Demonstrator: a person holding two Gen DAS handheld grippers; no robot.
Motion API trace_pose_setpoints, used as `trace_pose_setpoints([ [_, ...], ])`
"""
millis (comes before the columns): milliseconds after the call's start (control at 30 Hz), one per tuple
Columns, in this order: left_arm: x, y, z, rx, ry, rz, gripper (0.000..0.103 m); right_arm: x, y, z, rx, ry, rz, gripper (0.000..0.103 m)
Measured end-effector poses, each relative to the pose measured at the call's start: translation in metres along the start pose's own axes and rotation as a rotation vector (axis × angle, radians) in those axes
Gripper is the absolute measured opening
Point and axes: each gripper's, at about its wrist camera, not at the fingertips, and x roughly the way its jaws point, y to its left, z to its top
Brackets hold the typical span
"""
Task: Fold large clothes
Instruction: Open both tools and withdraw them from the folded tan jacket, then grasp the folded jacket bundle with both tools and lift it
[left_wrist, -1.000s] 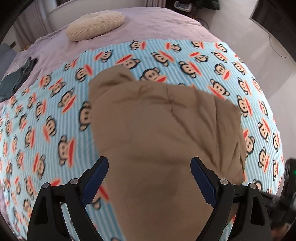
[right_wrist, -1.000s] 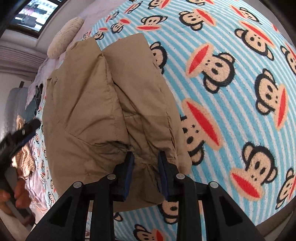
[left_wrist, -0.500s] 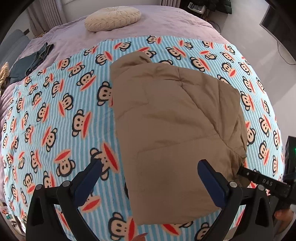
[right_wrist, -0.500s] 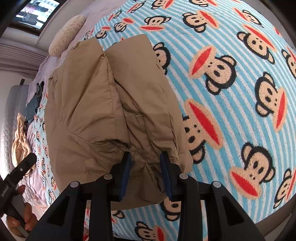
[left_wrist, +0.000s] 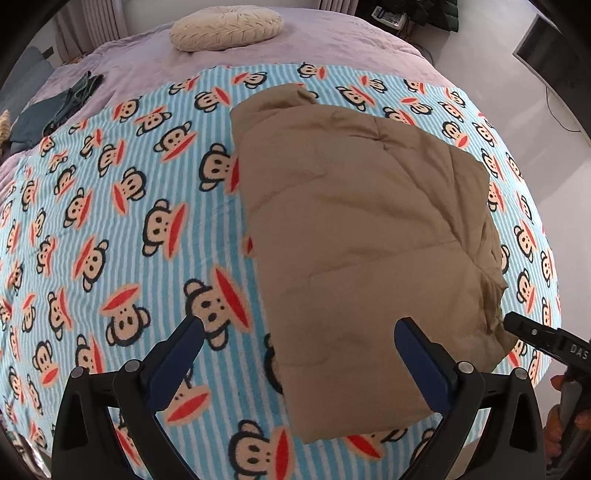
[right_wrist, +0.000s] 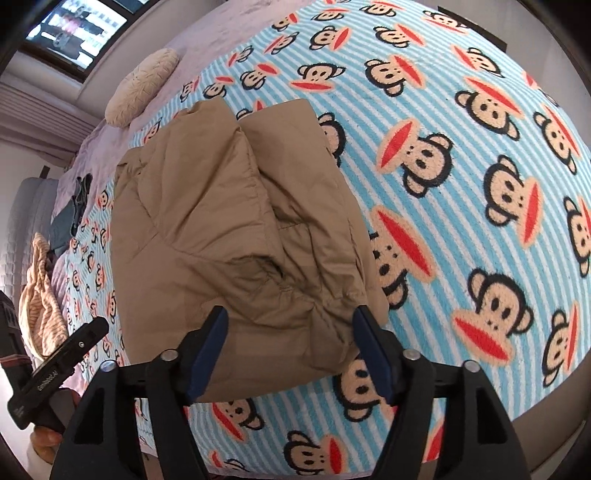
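Tan padded jacket (left_wrist: 369, 243), quilted and puffy, lies folded into a compact rectangular bundle on the blue-and-white striped fleece blanket with monkey faces (left_wrist: 110, 229), which covers a lilac bedspread (left_wrist: 332, 48). By my judgement the folding is essentially complete: the sleeves and sides appear tucked in, and the top face is smooth in the left wrist view. The right wrist view shows a puckered, gathered edge nearest the tool and two rounded lobes at the far end, so some tidying or a final pat-down may remain.

Left gripper (left_wrist: 299, 354) is spread wide with nothing between its blue pads, held above the near edge of the bundle. Right gripper (right_wrist: 291, 347) is likewise parted, its pads standing either side of the gathered hem without pinching it.

Against the earlier frames: the right gripper was clamped on that hem half a second ago and has since let go. The left gripper has drawn back and risen, so more blanket shows around the bundle. The jacket itself has not shifted noticeably.

Elsewhere noted: a cream round ribbed cushion (left_wrist: 225, 29) at the head of the bed and dark teal clothing (left_wrist: 62, 110) at the far left.
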Motion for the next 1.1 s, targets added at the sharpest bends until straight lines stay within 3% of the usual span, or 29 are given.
trace_pose_setpoints([
  [133,-0.004,0.013,-0.008,-0.002,-0.006,-0.028,0.103,-0.004,0.006,-0.01,0.003,-0.02,-0.024,0.076],
  [167,-0.005,0.015,-0.01,0.002,-0.006,-0.034,0.103,-0.005,0.007,-0.013,0.008,-0.025,-0.025,0.084],
  [367,-0.01,0.028,-0.019,0.036,-0.015,-0.04,0.103,-0.013,0.016,-0.035,0.024,-0.054,-0.015,0.084],
  [600,-0.005,0.048,-0.022,0.023,0.0,-0.069,0.103,-0.02,0.016,-0.035,0.029,-0.081,0.017,0.087],
  [667,-0.001,0.054,-0.02,-0.004,0.011,-0.087,0.103,-0.022,0.014,-0.03,0.028,-0.086,0.021,0.088],
  [733,0.004,0.057,-0.016,-0.02,0.018,-0.094,0.103,-0.022,0.011,-0.021,0.026,-0.091,0.029,0.103],
  [867,0.012,0.062,-0.003,-0.066,0.027,-0.13,0.103,-0.016,0.005,0.002,0.01,-0.071,0.049,0.103],
  [1100,0.041,0.063,0.024,-0.153,0.075,-0.294,0.103,0.016,-0.016,0.063,-0.035,0.099,0.118,0.103],
])
